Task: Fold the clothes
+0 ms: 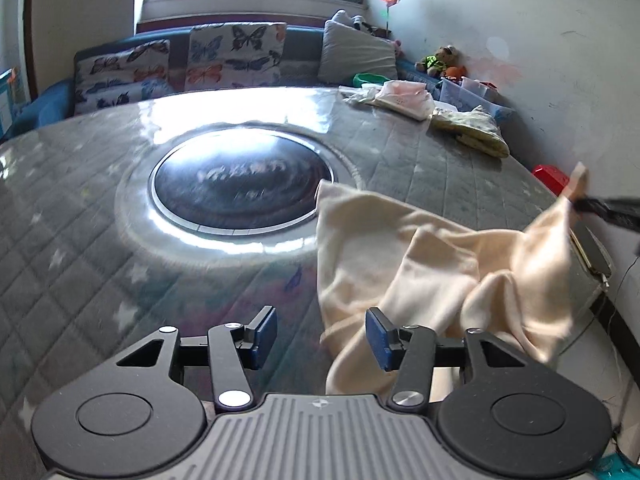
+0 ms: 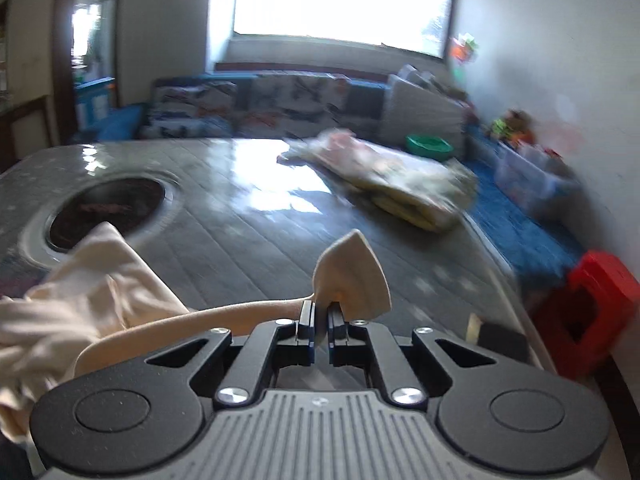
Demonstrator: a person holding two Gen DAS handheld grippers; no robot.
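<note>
— Pinching a corner of the cream cloth (image 2: 352,276), is it, that right gripper (image 2: 321,334)?

— Yes. Its jaws are pressed together on the fabric, and a pointed flap sticks up just past the fingertips. From there the cloth trails off to the left in a taut band and bunches over the table (image 2: 248,216).

— And the left gripper (image 1: 322,338)?

— Spread wide, nothing between the blue pads (image 1: 267,336). The right-hand pad stands in front of the cloth's lower edge; whether it touches, I cannot tell.

— Where does the cloth sit overall?

— On the near right part of the table, beside the round black inset (image 1: 242,186). One corner overlaps the inset's rim. The far right corner is lifted off the surface, held by the right gripper, seen as a dark bar at the edge of the left view.

— Anything else on the table?

— A pile of pale clothes (image 1: 404,94) and a yellowish bundle (image 1: 472,130) at the far right corner. A red stool (image 2: 600,308) stands past the table's right edge.
</note>
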